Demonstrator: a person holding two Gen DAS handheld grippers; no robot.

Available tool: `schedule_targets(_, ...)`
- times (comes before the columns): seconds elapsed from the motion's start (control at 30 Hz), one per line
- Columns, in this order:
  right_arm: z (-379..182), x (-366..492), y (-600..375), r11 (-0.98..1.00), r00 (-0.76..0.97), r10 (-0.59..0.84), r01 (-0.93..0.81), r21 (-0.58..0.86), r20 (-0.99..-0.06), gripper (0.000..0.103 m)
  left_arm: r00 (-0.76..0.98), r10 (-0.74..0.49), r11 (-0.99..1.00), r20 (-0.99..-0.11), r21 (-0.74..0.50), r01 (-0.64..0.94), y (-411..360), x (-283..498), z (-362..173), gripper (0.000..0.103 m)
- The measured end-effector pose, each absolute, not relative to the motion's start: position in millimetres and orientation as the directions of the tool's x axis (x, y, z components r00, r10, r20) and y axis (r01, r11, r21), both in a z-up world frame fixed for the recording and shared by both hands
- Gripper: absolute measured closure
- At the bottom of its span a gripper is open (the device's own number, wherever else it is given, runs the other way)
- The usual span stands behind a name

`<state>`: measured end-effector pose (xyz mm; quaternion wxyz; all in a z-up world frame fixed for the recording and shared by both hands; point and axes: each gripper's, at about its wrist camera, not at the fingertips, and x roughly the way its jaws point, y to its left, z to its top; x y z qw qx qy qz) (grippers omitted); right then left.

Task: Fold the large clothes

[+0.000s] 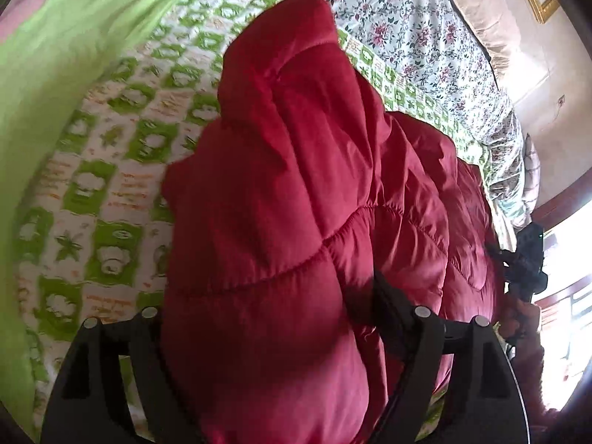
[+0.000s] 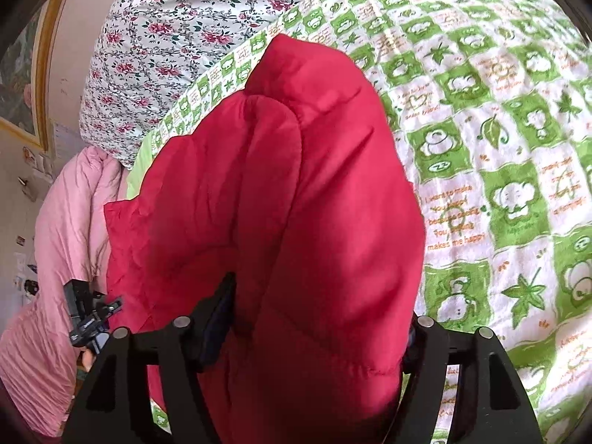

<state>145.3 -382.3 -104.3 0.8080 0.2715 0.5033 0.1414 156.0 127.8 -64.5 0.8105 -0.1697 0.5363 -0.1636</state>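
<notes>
The left tool (image 1: pixel 266 318) stands with its jaws wide apart, a thick fold of the red padded jacket (image 1: pixel 296 192) bulging up between them; whether the pads press on the cloth I cannot tell, since the padding hides the fingertips. The right tool (image 2: pixel 318 318) is the same: jaws spread, the jacket (image 2: pixel 281 203) filling the gap, one dark pad (image 2: pixel 218 329) showing at the left against the fabric.

The jacket lies bunched on the bed, on a green-and-white checked blanket (image 2: pixel 481 118) printed with monkey faces and leaves. Orange writing on it reads in part "I want to make you happy" and "makes me happy".

Beyond the blanket lies a floral quilt (image 1: pixel 407 18) with red roses. The left view alone shows a plain lime-green cloth (image 1: pixel 55 74) along the blanket's edge and bright window light at far right. The right view alone shows a pink padded garment (image 2: pixel 63 244) beside the bed and a gold-framed picture (image 2: pixel 22 85) on the wall.
</notes>
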Motion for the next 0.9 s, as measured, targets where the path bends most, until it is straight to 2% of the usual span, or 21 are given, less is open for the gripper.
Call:
schedule_targets(0.27,-94,138,-386,0.846,0.469,0.443,0.063,0.529,-0.764,0.019,0.419,-0.352,0.934,-0.837,-0.341,0.103,147,141,-38,0.019)
schedule_targets(0.37,-85,131,-388,0.863,0.487,0.408,0.069,0.5,-0.772,0.019,0.473,-0.242,0.968,-0.847,-0.246,0.056,157,133,-27,0.019)
schedule_targets(0.7,-48,95,-391,0.922,0.585,0.266,0.077,0.379,-0.766,0.019,0.553,-0.285,0.957,-0.783,-0.263,0.121,133,105,7,0.019)
schedule_targets(0.9,-23,74,-376,0.945,0.626,0.235,0.03,0.324,-0.743,0.019,0.552,-0.277,0.959,-0.787,-0.189,0.212,80,95,14,0.019)
